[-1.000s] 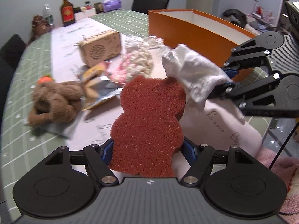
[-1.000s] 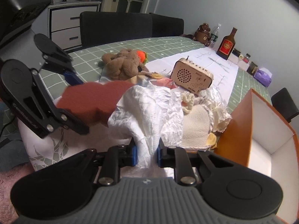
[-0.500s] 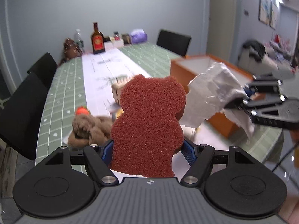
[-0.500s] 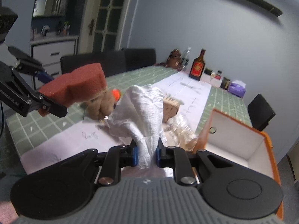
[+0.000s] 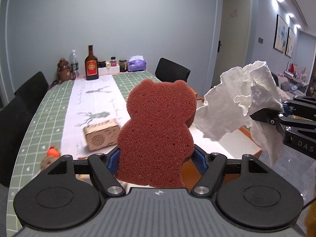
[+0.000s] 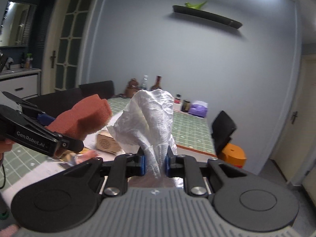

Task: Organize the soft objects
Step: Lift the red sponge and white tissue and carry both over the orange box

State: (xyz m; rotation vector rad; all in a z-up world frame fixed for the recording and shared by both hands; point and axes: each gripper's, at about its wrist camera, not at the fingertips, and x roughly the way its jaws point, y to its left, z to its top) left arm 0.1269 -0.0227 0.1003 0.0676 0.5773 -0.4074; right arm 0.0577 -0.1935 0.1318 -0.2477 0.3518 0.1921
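Note:
My left gripper (image 5: 156, 158) is shut on a red-brown bear-shaped sponge (image 5: 158, 130), which stands upright between the blue pads, high above the table. In the right wrist view the same sponge (image 6: 83, 116) shows at the left, in the left gripper (image 6: 49, 132). My right gripper (image 6: 155, 165) is shut on a crumpled white paper towel (image 6: 152, 118), whose bunched top rises above the fingers. From the left wrist view the towel (image 5: 237, 102) hangs to the right, pinched by the right gripper (image 5: 280, 112). An orange box (image 5: 250, 136) with a white inside lies below both.
On the green checked table (image 5: 49, 108) with a white runner are a wooden speaker box (image 5: 101, 134), a brown plush toy (image 5: 47, 161) and foil snack packets (image 6: 79, 158). A bottle (image 5: 91, 64) and a purple tissue box (image 5: 137, 64) stand at the far end. Black chairs (image 5: 171, 72) surround it.
Both grippers have risen from just above the table and tilted upward, each keeping its load. The sponge and towel now sit higher and further apart, above the orange box.

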